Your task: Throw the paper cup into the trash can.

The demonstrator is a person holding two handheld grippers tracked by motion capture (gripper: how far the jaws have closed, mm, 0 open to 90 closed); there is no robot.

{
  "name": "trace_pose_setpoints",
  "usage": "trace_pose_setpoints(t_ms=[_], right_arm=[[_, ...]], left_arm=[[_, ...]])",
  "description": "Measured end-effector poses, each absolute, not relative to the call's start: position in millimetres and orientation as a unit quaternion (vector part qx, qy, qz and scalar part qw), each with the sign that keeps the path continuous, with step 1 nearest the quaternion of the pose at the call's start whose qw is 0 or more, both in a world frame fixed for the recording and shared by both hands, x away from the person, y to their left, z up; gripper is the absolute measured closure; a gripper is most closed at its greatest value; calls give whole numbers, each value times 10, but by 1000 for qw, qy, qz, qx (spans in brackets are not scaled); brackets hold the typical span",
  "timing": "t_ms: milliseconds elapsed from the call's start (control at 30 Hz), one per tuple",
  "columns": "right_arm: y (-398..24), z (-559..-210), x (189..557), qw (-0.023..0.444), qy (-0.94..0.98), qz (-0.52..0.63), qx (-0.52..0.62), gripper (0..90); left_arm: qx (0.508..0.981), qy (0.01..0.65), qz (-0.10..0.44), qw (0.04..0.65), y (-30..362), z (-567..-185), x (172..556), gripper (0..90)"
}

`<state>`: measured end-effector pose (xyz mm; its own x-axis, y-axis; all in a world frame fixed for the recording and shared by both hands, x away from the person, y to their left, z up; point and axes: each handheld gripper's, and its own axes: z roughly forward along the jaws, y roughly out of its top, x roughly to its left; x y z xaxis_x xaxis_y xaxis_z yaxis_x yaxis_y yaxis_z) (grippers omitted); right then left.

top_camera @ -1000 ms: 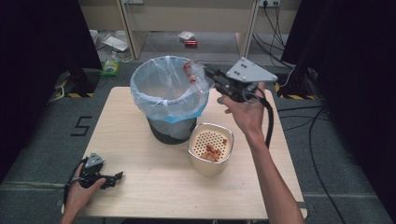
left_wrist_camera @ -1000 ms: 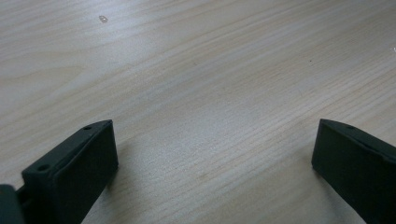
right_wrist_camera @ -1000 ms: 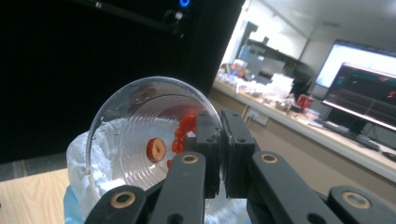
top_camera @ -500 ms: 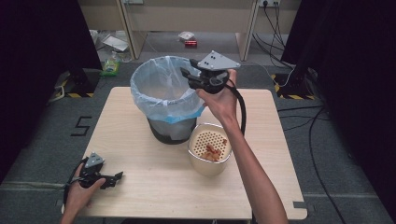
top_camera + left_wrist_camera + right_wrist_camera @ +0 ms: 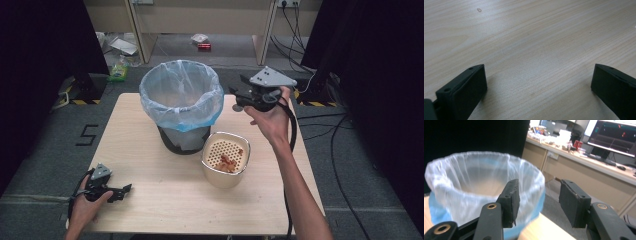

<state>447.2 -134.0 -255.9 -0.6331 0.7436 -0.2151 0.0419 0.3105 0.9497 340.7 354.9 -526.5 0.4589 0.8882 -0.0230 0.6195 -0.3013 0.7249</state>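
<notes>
Two containers sit mid-table in my high view: a black bin lined with a translucent blue-rimmed plastic bag (image 5: 181, 97), and just in front of it to the right a cream, rounded-square pot with a perforated insert (image 5: 225, 159) holding some orange-red scraps (image 5: 228, 162). My right gripper (image 5: 239, 100) is held up in the air beside the bin's right rim, jaws pointing left toward it; half a second ago it hung over the bin's rim, so it has drawn back to the right since then. Its own view shows the jaws parted with nothing between them, the bag's (image 5: 484, 185) mouth just beyond, and behind that a long desk with monitors (image 5: 610, 138), which the high view leaves out. My left gripper (image 5: 122, 190) rests low at the pale wooden table's (image 5: 150, 210) front left corner, where it was a second ago. Its view looks along widely spread jaws at bare wood grain (image 5: 536, 50), nothing held.
</notes>
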Motion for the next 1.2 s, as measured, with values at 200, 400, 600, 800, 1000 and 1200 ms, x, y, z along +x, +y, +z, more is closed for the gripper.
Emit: trace_pose_setpoints(t_ms=[200,400,600,800,1000,1200], right_arm=[[-1577,-2909,4355,320,753,498,288,481],[-1881,-3439,4266,295,770,465,323,453],[-2103,-3749,4207,283,768,452,354,412],[-2270,-4137,4109,266,777,426,380,389],[-2374,-4489,3980,243,789,400,398,364],[-2412,-4716,3859,229,804,372,404,349]], left_arm=[[782,482,197,342,3549,-5265,3405,0],[782,482,197,342,3549,-5265,3405,0],[782,482,197,342,3549,-5265,3404,0],[782,483,197,342,3548,-5265,3403,0],[781,483,197,343,3547,-5266,3403,0],[781,483,197,343,3548,-5266,3403,0]])
